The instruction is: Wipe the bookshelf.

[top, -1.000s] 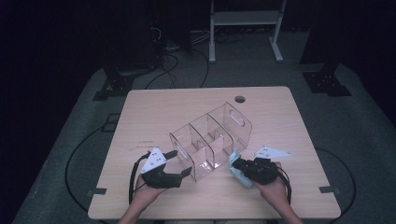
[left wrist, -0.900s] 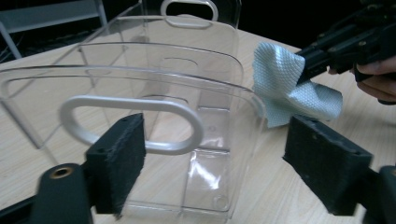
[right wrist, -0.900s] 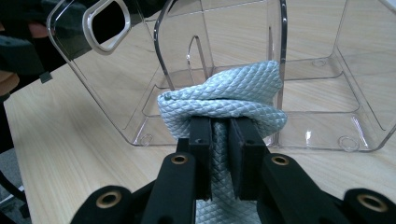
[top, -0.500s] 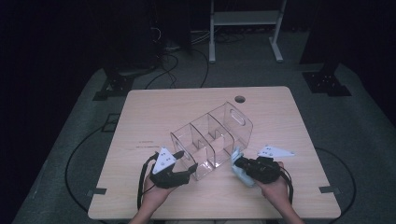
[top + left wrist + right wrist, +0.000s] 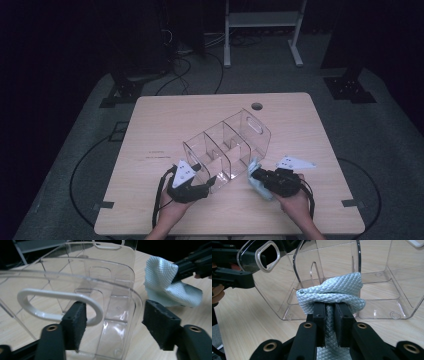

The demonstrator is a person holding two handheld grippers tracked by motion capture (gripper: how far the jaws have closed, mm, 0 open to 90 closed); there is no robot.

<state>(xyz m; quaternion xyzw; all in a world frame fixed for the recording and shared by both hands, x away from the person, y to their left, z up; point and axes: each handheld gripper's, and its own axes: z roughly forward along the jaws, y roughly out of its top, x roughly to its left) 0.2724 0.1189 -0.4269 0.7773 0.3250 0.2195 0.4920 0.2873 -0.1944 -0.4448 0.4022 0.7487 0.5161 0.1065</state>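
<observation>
- High view looks forward and down on the whole light wooden table [image 5: 160, 125].
- Both gripper views sit close, sharing the clear plastic divided organizer [image 5: 110, 290], [image 5: 384, 290], from opposite sides.

Hidden and cut-off parts around the clear organizer and the cloth

In the right gripper view, the pale blue woven cloth [image 5: 332, 296] runs down between the black jaws and off the bottom edge, and it covers part of the clear plastic divided organizer [image 5: 384, 290], whose top is cropped. In the left gripper view, the organizer's near end wall [image 5: 75, 285] is blurred and leaves the frame at left; whether the left gripper [image 5: 115, 322] presses it cannot be told. In the high view, both forearms are cut off below.
</observation>
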